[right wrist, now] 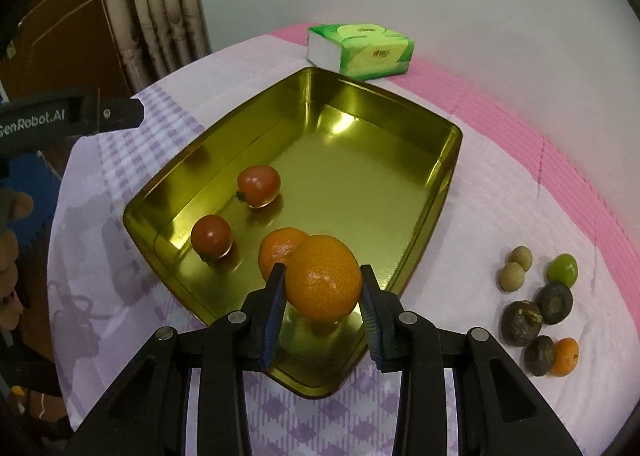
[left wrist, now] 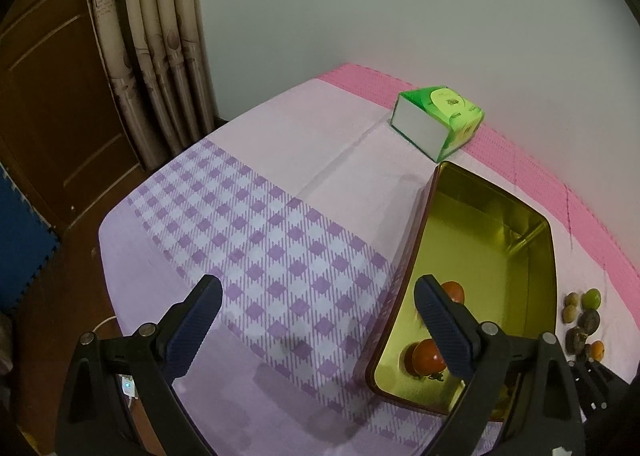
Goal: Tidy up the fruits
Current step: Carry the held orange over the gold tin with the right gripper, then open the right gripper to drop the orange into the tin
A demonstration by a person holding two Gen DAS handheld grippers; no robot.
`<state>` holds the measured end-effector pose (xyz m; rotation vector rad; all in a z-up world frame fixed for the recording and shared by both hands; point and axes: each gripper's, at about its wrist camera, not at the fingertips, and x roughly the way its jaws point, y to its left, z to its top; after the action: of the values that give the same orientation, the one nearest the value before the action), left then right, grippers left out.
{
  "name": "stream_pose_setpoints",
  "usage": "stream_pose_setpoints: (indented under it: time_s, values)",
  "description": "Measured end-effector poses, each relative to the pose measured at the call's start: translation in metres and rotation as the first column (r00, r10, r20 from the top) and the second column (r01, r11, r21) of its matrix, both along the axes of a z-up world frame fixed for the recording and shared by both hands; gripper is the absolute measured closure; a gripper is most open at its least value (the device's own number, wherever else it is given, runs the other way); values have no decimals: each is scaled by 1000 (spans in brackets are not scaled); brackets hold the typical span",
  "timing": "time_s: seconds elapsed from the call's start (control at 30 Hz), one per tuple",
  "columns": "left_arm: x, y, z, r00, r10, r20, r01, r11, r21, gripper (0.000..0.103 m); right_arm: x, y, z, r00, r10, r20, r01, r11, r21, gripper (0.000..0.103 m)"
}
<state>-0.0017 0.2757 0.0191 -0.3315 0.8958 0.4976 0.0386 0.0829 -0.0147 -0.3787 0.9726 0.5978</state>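
- Right gripper [right wrist: 323, 288]: its two pads are clamping a mandarin [right wrist: 324, 276] from either side; the fruit is hanging above the near end of the gold tin [right wrist: 436, 184], clear of the floor, where its reflection is showing.
- Gold tin: it is lying open on the checked cloth [right wrist: 320, 416]; inside, two tomatoes [right wrist: 259, 185] are resting toward the left wall, and a second mandarin [right wrist: 276, 252] is sitting just behind the held one.
- Left gripper [left wrist: 320, 308]: its jaws are standing wide apart with nothing between them; it is hovering over the cloth at the tin's left edge.
- Loose fruit [right wrist: 540, 308]: small round pieces, pale, green, dark and orange, are lying on the cloth to the right of the tin.
- Tissue pack [right wrist: 360, 50]: it is sitting beyond the tin's far end.
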Motion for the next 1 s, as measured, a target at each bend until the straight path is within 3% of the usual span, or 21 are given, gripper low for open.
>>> stream_pose_setpoints:
  time_s: [1.0]
  values:
    - [3,-8,-4,999,-38,-23,39,999,11,8,-3,-4,-6,999,2,-46,0,999,53,66]
